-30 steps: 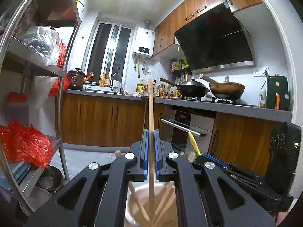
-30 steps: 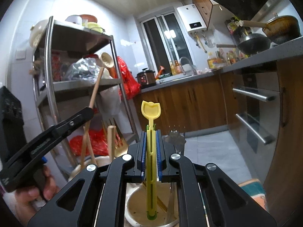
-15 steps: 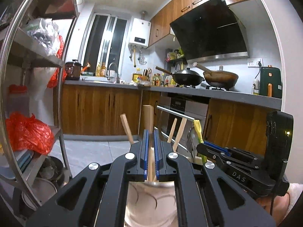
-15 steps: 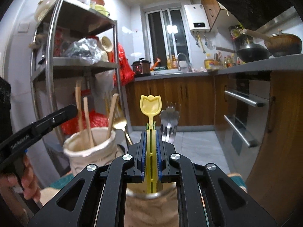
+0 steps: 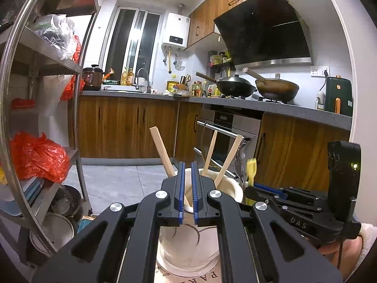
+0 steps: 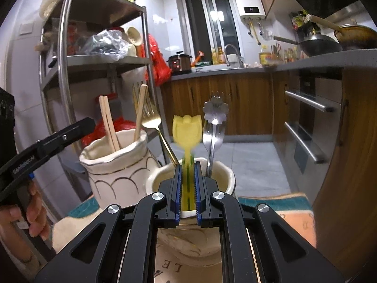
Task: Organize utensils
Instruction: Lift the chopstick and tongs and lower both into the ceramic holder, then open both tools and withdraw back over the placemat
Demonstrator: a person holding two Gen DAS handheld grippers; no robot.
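Left wrist view first: the left gripper hangs over the mouth of the chopstick jar, clenched down to a narrow slit. A sliver of wood shows low in that slit, but I cannot tell whether the pads pinch it. Chopsticks lean out of the jar on both sides of the fingers. Off to the right, the right gripper sits level with the jar's rim, with the yellow utensil sticking up at its tip.

Over to the right wrist view: the right gripper is grasping the yellow utensil by its stem, tulip-shaped end up and slightly blurred. The stem runs down into the nearer cream jar. Two silver flower-handled utensils and a gold fork stand in there too. Just beside it on the left is the chopstick jar, on the bench mat. The left gripper reaches in above its rim, with a hand on the grip
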